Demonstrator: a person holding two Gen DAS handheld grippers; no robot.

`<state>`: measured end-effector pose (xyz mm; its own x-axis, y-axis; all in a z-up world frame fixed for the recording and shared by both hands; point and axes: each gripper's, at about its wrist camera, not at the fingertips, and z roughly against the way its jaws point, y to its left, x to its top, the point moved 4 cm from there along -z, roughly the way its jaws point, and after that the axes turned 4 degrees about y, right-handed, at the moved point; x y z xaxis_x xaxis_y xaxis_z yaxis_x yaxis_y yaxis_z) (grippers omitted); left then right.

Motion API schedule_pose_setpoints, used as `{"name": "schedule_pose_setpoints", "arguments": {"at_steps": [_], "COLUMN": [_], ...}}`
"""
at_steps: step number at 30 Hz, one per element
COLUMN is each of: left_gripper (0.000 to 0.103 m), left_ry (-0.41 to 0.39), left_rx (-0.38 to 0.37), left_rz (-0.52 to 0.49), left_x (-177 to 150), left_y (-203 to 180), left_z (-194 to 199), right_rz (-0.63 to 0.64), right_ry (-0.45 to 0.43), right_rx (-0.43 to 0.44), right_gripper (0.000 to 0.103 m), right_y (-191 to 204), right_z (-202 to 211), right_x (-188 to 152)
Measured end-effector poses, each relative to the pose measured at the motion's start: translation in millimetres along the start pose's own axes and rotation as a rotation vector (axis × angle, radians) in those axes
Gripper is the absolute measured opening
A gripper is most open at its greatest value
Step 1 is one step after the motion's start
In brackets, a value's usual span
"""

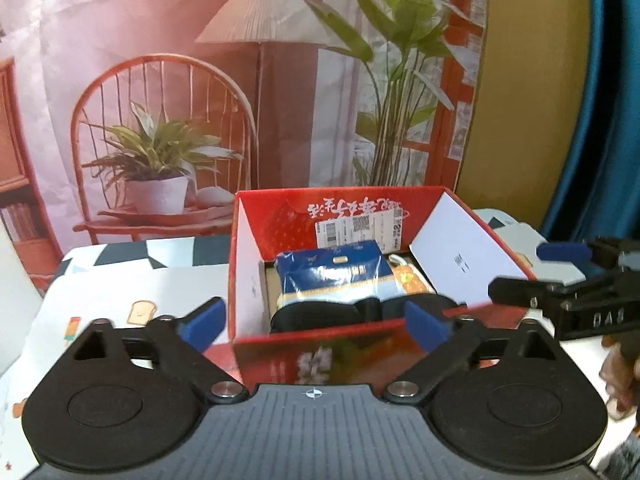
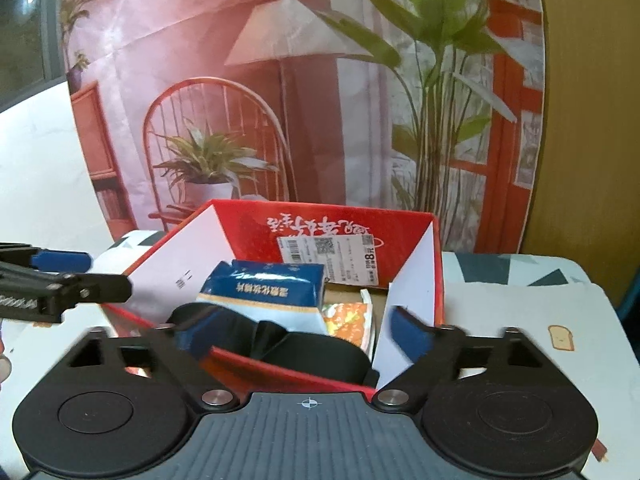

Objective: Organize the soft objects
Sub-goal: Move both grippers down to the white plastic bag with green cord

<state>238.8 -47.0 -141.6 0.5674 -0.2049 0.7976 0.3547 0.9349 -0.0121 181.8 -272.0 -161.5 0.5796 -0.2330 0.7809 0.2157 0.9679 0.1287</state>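
My left gripper (image 1: pixel 316 322) and right gripper (image 2: pixel 296 334) gape empty over the packed red box (image 1: pixel 248 240); I'd fetch another soft item next.

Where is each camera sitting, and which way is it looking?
Left wrist view: sits on the left gripper, looking forward and down into the red box; its own blue-padded fingers stand open, and the right gripper pokes in at the right edge.
Right wrist view: sits on the right gripper, facing the same red box; its fingers stand open, and the left gripper shows at the left edge.
Both views share: the box, the blue pack, the black soft item, and the printed backdrop.
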Motion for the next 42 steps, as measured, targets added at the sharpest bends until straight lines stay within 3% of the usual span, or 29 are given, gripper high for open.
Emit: {"name": "schedule_pose_setpoints", "arguments": {"at_steps": [6,17,29,32,36,42], "left_gripper": [0.103,0.103,0.103,0.1,0.086,0.084], "left_ry": [0.007,0.047,0.132,0.133,0.162,0.179], "left_rx": [0.025,0.0,-0.017,-0.03,-0.056,-0.062], "left_rz": [0.013,0.096,0.157,0.163,0.173,0.199], "left_x": [-26.9,-83.6,-132.1,-139.5,-145.9,-150.8], "left_y": [4.0,-3.8,-6.1,-8.2,-11.2,-6.9], "left_z": [22.7,57.9,61.7,62.3,56.3,51.5], "right_rz": [-0.005,-0.043,-0.067,-0.072,-0.047,0.035], "right_ry": [-0.002,-0.026,0.016,0.041,0.086,0.121], "right_rx": [0.019,0.03,0.009,0.022,0.058,0.081], "right_gripper": [0.102,0.102,0.101,0.098,0.087,0.085], "right_y": [8.0,13.8,17.5,19.3,28.1,45.4], "right_z": [17.0,56.9,72.3,71.4,64.9,61.1], "right_x": [-15.0,-65.6,-130.2,-141.9,-153.4,-161.7]}}
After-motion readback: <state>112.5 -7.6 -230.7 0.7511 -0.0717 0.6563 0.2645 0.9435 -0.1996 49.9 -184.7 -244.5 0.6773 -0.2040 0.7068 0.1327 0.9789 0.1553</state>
